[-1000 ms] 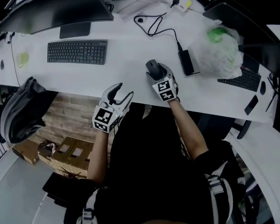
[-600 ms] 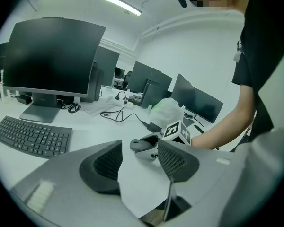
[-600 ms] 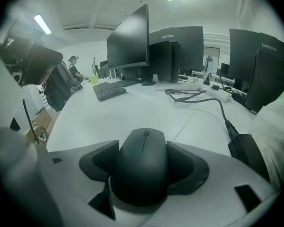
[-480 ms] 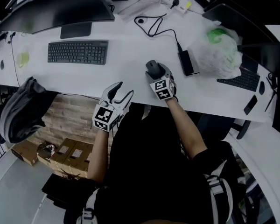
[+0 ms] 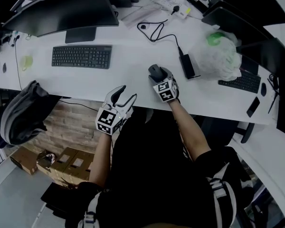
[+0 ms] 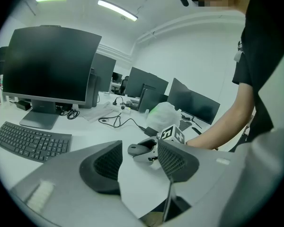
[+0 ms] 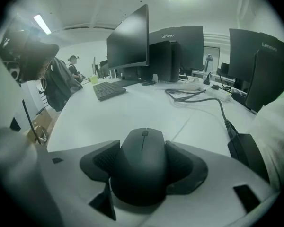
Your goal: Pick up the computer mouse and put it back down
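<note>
The black computer mouse (image 5: 154,71) is on the white desk (image 5: 128,75), near its front edge. My right gripper (image 5: 157,75) is shut on it: in the right gripper view both pads press the sides of the mouse (image 7: 142,167). I cannot tell whether the mouse rests on the desk or hangs just above it. My left gripper (image 5: 125,93) is at the desk's front edge, to the left of the mouse. It is open with nothing between its fingers (image 6: 173,159). The left gripper view shows the mouse (image 6: 141,148) held in the other gripper beyond them.
A black keyboard (image 5: 81,57) and a monitor (image 5: 61,8) are at the back left. A black power adapter (image 5: 187,64) with its cable and a white plastic bag (image 5: 218,56) lie right of the mouse. A backpack (image 5: 19,113) hangs below the desk's left edge.
</note>
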The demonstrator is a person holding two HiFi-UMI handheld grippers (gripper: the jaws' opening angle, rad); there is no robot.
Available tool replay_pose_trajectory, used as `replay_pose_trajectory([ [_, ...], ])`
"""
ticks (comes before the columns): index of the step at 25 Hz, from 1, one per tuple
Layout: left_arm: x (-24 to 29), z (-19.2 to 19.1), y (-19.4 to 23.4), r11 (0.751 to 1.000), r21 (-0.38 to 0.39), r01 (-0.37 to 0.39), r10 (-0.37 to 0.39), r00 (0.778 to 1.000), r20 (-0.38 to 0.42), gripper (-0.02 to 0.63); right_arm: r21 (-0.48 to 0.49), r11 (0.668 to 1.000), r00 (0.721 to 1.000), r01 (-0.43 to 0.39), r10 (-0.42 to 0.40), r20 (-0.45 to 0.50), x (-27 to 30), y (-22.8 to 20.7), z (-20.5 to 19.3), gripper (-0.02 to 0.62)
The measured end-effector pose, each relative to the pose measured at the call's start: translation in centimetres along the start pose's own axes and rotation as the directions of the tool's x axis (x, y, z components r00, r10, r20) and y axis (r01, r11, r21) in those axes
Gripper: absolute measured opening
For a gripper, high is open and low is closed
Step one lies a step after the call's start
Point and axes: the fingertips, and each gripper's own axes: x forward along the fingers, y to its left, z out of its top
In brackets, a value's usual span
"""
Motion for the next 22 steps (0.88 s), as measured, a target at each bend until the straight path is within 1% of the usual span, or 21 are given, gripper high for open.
replay_pose_trajectory([
  [2,-0.4,0.0,-0.2,1.000,0.003,-0.002,0.001,1.000,0.007,0.219,0.000,1.000,1.000,0.000,0.000,-0.003,-0.1,0.0,0.0,0.301],
  [7,-1.5,-0.2,-0.5,1.000,0.018,0.002,-0.002,1.000,0.017,0.218,-0.048,0.999,1.000,0.008,-0.007,0.006,-0.9,0.6,0.4,0.301],
  [15,-3.2,-0.1,-1.1,0.998,0.057,0.013,-0.015,0.999,0.045,0.218,-0.059,0.998,0.999,0.011,-0.008,0.046,-3.4,2.0,1.9,0.301],
  [22,-4.7,0.0,-1.5,0.996,0.089,0.020,-0.025,0.998,0.064,0.216,-0.068,0.996,0.995,0.050,-0.044,0.090,-6.1,2.5,3.3,0.302],
])
